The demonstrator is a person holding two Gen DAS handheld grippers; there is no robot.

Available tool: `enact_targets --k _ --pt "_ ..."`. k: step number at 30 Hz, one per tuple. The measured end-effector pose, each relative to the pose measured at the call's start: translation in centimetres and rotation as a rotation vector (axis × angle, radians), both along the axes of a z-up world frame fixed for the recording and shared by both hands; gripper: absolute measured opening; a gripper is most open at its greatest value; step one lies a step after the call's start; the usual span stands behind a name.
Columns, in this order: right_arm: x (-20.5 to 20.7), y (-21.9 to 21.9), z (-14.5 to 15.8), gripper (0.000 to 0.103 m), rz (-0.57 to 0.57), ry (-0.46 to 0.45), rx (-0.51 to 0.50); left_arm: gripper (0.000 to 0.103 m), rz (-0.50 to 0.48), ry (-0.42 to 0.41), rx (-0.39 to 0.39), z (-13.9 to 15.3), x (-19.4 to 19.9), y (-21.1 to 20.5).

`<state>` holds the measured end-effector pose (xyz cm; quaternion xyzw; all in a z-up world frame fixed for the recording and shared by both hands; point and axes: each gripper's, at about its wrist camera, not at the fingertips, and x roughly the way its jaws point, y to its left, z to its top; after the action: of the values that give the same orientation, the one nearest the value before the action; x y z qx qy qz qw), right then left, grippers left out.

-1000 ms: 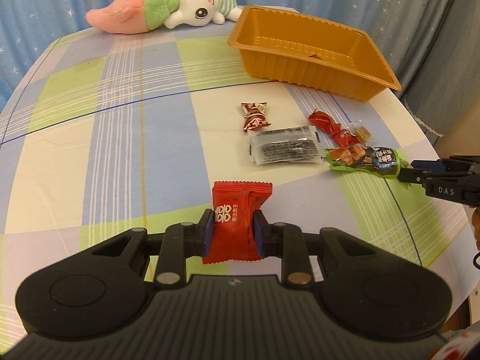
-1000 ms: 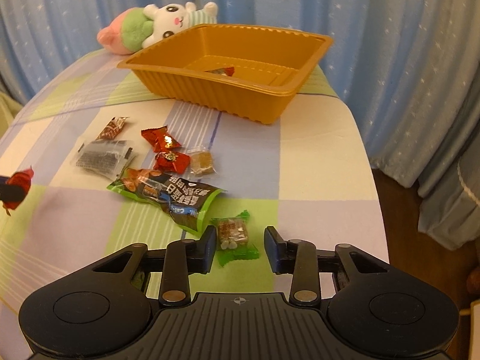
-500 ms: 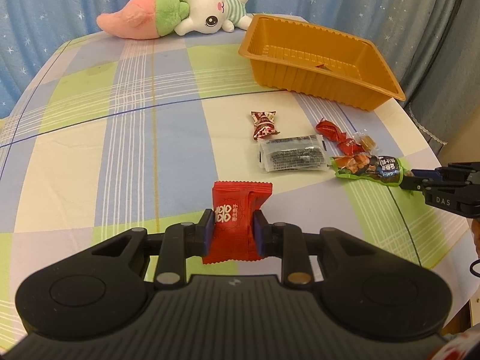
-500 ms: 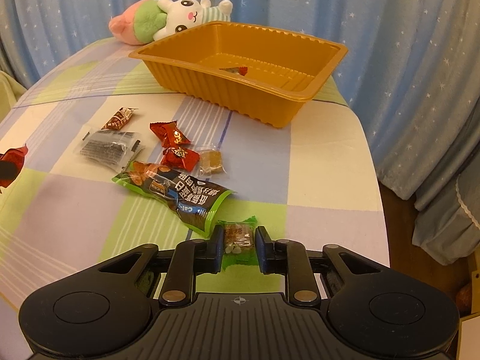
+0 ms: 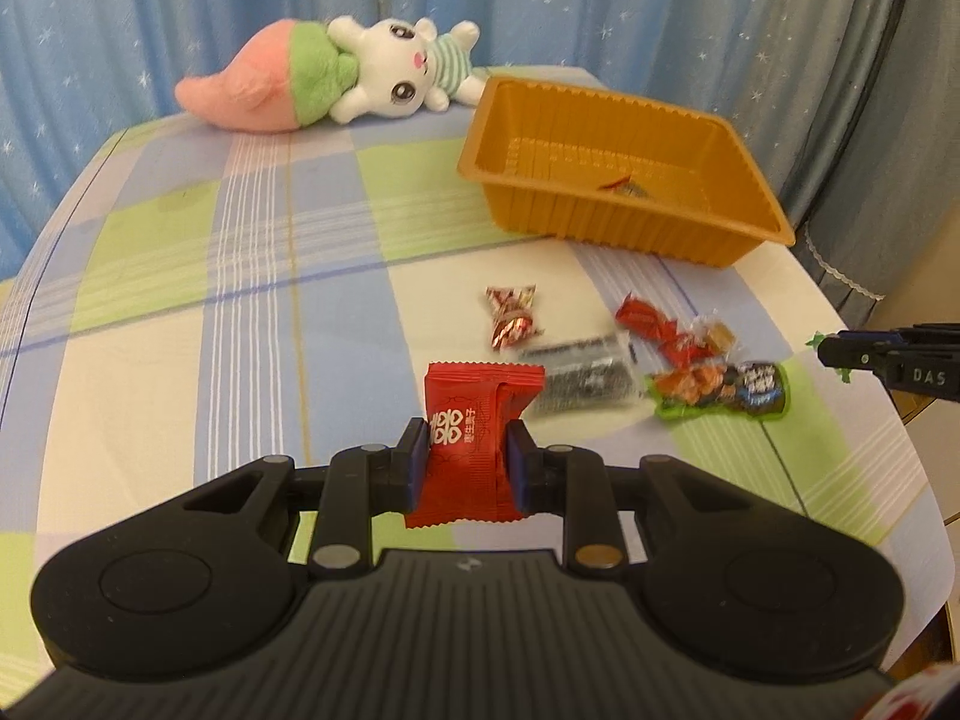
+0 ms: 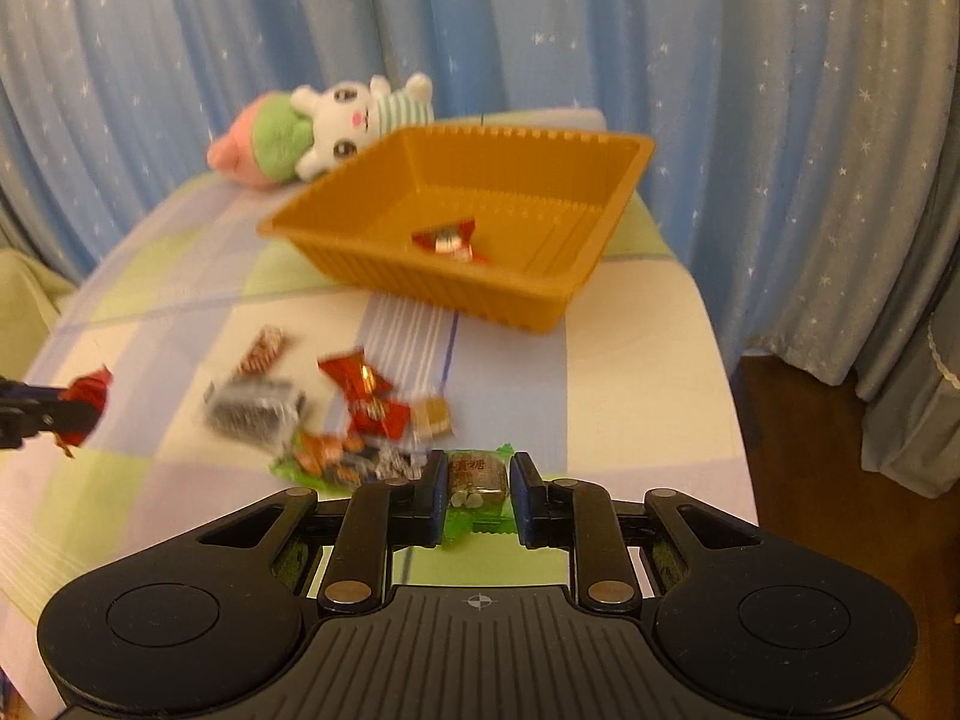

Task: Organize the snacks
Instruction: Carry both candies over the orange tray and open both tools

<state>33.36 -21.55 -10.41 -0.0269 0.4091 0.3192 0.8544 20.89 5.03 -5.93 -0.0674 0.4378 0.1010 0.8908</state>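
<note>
One wrapped candy [image 6: 447,238] lies in the orange tray [image 6: 543,300] at upper centre. The left gripper [image 5: 468,456] clamps a red packet [image 5: 474,438], the right gripper [image 6: 478,489] a green-wrapped sweet [image 6: 477,480]. About five loose snacks [image 5: 636,354] at centre right remain on the checked tablecloth [image 5: 210,276].

Table [image 5: 180,312] covered in a checked cloth of blue, green, cream and lilac. At the far edge, a plush rabbit [image 5: 336,78] lying on its side. Just beside it, an orange plastic tray [image 5: 606,210]. Nearer, clustered close together: a striped sweet [image 5: 510,318], a clear packet of dark contents [image 5: 579,375], two red sweets [image 5: 657,327], a small clear-wrapped sweet [image 5: 714,336], a green snack pouch [image 5: 720,390].
</note>
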Motion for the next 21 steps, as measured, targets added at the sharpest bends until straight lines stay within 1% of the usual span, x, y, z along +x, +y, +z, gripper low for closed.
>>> enact_targets --k 3,9,15,21 --pt "0.6 -0.1 1.2 0.022 -0.004 -0.003 0.042 0.025 -0.021 -0.021 0.007 0.7 1.2 0.0" --pt "2.5 0.2 3.3 0.022 -0.005 -0.035 0.096 0.025 -0.068 -0.066 0.023 2.0 4.7 -0.1" --pt "6.0 0.9 4.6 0.022 -0.028 -0.069 0.129 0.025 -0.126 -0.103 0.042 3.0 9.3 -0.2" --pt "10.1 2.0 4.9 0.022 -0.057 -0.074 0.157 0.025 -0.179 -0.111 0.060 3.2 14.8 -0.4"
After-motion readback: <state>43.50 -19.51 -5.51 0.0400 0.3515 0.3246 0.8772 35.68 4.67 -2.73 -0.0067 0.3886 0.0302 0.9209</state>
